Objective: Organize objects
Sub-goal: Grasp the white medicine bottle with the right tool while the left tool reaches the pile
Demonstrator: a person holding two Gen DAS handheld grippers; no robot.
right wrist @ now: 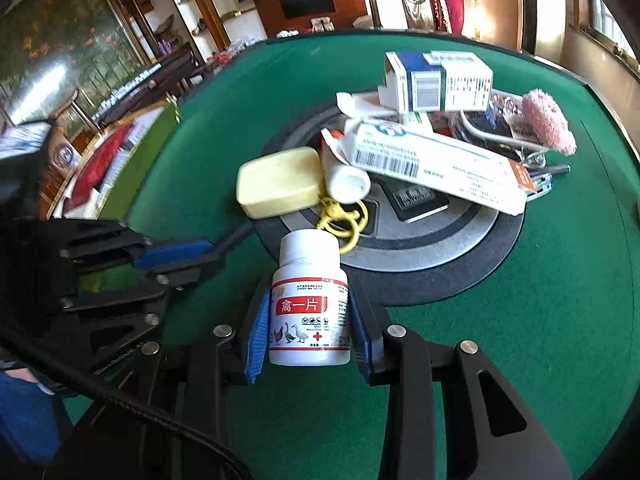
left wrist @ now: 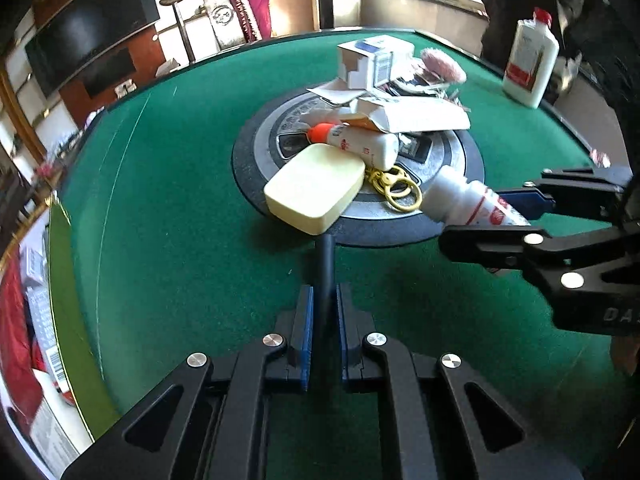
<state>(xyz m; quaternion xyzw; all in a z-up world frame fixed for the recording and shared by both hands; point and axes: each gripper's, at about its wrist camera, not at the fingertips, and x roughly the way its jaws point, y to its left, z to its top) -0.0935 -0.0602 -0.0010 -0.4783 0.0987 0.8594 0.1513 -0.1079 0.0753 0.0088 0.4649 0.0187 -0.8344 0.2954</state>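
Green table [left wrist: 168,208], cluttered: soap [left wrist: 314,188], boxes [right wrist: 440,78]

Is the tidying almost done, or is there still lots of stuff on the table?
Just started. One big white bottle stands apart. The right tool grips a small pill bottle; the left tool pinches a black rod. The soap, boxes and yellow clips remain piled.
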